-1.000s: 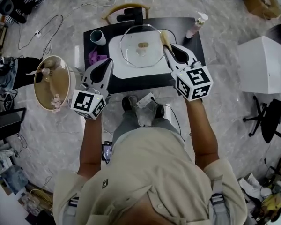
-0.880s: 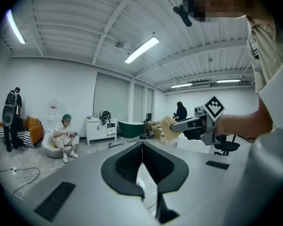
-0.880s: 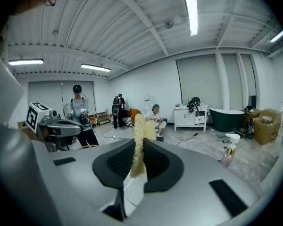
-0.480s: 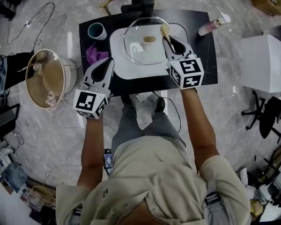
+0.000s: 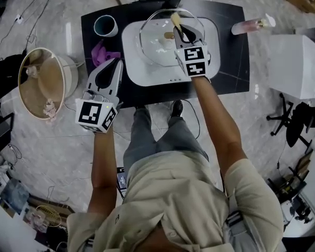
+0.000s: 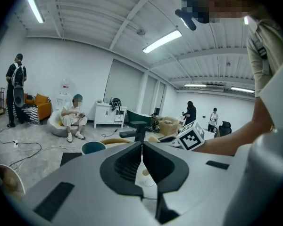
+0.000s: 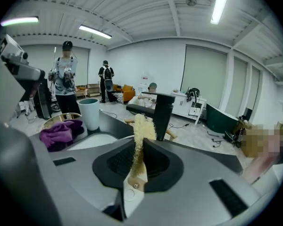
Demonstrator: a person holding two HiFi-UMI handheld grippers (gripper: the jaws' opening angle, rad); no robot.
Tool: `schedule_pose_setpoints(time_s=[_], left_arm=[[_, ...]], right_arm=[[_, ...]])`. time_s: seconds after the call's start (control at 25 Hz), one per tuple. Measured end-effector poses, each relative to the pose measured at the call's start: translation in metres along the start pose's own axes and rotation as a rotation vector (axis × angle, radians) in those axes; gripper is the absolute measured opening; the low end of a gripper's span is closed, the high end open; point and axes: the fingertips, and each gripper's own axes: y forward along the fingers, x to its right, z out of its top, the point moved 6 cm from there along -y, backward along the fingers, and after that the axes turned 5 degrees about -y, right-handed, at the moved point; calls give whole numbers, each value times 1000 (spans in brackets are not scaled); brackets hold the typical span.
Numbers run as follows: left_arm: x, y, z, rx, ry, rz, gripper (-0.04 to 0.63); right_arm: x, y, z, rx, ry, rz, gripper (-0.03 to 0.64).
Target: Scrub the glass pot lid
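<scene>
The glass pot lid lies flat on a white tray in the middle of a black table. My right gripper hovers over the lid's right half, beside its knob, shut on a pale loofah scrubber. In the right gripper view the scrubber sticks up from between the jaws of the right gripper. My left gripper is shut and empty at the table's front left, off the tray. The left gripper view shows the left gripper with nothing between its closed jaws.
A teal cup and a purple cloth sit at the table's left. A spray bottle lies at the right. A round bin stands on the floor left, a white box right. Several people stand in the room beyond.
My right gripper has moved forward and left with the scrubber, from the tray's right edge to over the lid. The left gripper has kept its place by the table's front left.
</scene>
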Motion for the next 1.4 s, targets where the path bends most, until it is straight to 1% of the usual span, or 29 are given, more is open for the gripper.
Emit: schedule_pose_setpoints(time_s=[0.32,0.56,0.72,0.8,0.92,1.12,1.28,1.4], left_arm=[[-27,4,-13,-15,-46,-8,15],[-39,7,-22,-36,-63,-9,17],[-36,14,-25,-42,-70,-18,20],[-33,20,-28,-50,-71,-28,25],[-27,28,-31,-61,-73,-41,26],[-18,40,-34,-81,-72,-60,26],[-10,47,-36,-92,-65,-76,26],[-5,50,-37,-97,-62,-82,26]], right_arm=[[-27,71,-31,-102,-91,-7,44],[-63,98,-39,-144,-97,72,44],[-69,105,-45,-153,-108,101,44],[-62,104,-50,-156,-121,100,44],[-42,99,-59,-166,-116,71,44],[9,81,-78,-194,-60,-29,44],[60,60,-101,-224,25,-134,44],[77,47,-112,-239,34,-151,46]])
